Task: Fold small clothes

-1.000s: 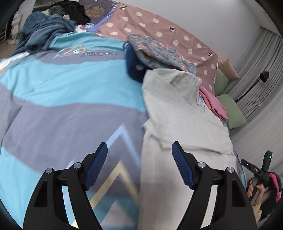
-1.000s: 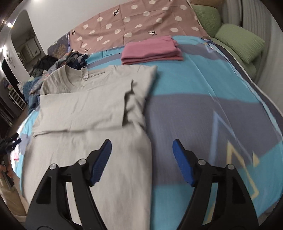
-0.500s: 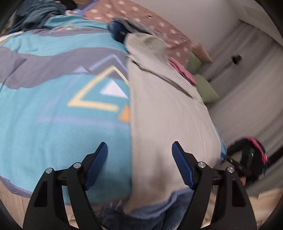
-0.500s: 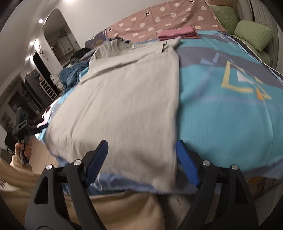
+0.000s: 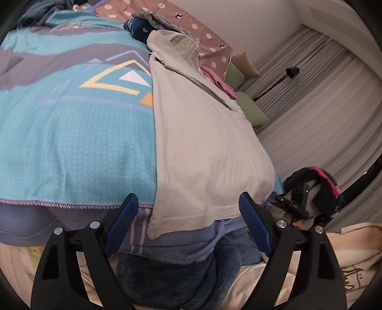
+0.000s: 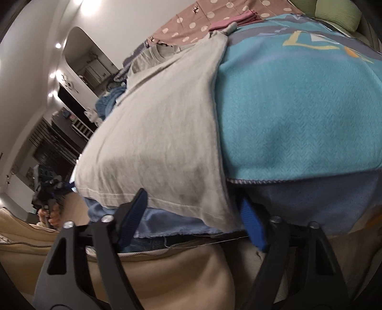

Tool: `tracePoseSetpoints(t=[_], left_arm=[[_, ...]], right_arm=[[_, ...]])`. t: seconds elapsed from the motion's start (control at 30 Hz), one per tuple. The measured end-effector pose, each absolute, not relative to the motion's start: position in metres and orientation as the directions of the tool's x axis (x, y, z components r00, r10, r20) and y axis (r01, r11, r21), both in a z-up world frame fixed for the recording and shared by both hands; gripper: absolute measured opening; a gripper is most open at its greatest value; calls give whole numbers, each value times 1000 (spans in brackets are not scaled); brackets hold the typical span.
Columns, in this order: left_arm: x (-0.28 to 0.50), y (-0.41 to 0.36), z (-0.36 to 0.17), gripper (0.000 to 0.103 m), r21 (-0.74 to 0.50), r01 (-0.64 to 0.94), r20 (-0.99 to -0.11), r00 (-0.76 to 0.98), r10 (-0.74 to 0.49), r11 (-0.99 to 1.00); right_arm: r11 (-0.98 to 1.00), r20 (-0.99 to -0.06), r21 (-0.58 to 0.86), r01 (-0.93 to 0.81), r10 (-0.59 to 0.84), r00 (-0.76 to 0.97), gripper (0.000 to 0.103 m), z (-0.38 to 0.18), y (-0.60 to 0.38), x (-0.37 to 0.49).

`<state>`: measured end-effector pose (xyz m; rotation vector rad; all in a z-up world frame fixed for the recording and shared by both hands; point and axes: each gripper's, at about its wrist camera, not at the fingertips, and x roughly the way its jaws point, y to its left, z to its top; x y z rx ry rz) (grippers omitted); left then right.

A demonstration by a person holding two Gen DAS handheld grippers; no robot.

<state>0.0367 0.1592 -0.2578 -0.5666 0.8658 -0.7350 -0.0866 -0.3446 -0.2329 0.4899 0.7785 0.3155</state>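
Observation:
A light grey T-shirt (image 5: 200,133) lies flat on the blue patterned bed cover (image 5: 71,133), sleeves folded in, collar at the far end. Its bottom hem hangs over the bed's near edge. My left gripper (image 5: 188,221) is open, its jaws level with the hem's left corner. In the right wrist view the same shirt (image 6: 162,124) fills the middle. My right gripper (image 6: 193,219) is open, its jaws either side of the hem's right corner, which droops between them. The right gripper also shows in the left wrist view (image 5: 296,205).
A folded pink garment (image 5: 222,83) lies beyond the shirt near green pillows (image 5: 253,112). A heap of dark and patterned clothes (image 5: 148,26) sits at the shirt's collar end. A polka-dot cover (image 6: 205,21) lies at the head. Dark furniture (image 6: 59,138) stands left.
Both grippers have drawn back and down from above the shirt's middle to the bed's near edge, now level with the hanging hem. The shirt has not moved.

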Motion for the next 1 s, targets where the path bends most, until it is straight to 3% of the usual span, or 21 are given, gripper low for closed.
tracePoseSetpoints(t=[0.03, 0.1, 0.13, 0.17, 0.2, 0.33, 0.43, 0.53, 0.57, 0.6, 1.0], left_arm=[[37, 159, -260, 87, -715, 338, -459, 433, -776, 612], [35, 157, -261, 87, -724, 347, -453, 414, -790, 597], [34, 154, -261, 87, -724, 360, -451, 398, -799, 588], [33, 151, -262, 87, -724, 374, -451, 380, -808, 580], [32, 148, -263, 86, -720, 386, -453, 368, -812, 577], [34, 142, -272, 85, -722, 385, -465, 347, -815, 576], [39, 145, -281, 72, -747, 356, -452, 349, -821, 562], [41, 150, -289, 32, -796, 334, -398, 339, -852, 505], [39, 149, -289, 9, -798, 346, -391, 324, -861, 493], [36, 146, -287, 5, -795, 362, -388, 313, -867, 487], [34, 162, -228, 5, -826, 434, -181, 401, -898, 360]], right_arm=[[839, -579, 534, -105, 454, 677, 57, -231, -345, -88], [833, -570, 542, -113, 463, 678, 31, -229, -345, -90], [824, -559, 553, -120, 474, 680, 25, -229, -348, -92], [809, -538, 574, -128, 491, 685, 11, -230, -352, -94], [786, -510, 602, -139, 512, 691, 5, -231, -355, -96], [743, -445, 651, -159, 543, 712, 3, -233, -361, -103], [716, -408, 677, -170, 557, 723, 3, -231, -365, -106], [714, -397, 678, -177, 558, 729, 3, -225, -365, -106], [704, -379, 684, -191, 566, 732, 3, -221, -364, -108], [699, -367, 687, -199, 570, 735, 3, -219, -365, -108], [627, -199, 732, -268, 573, 795, 2, -188, -374, -111]])
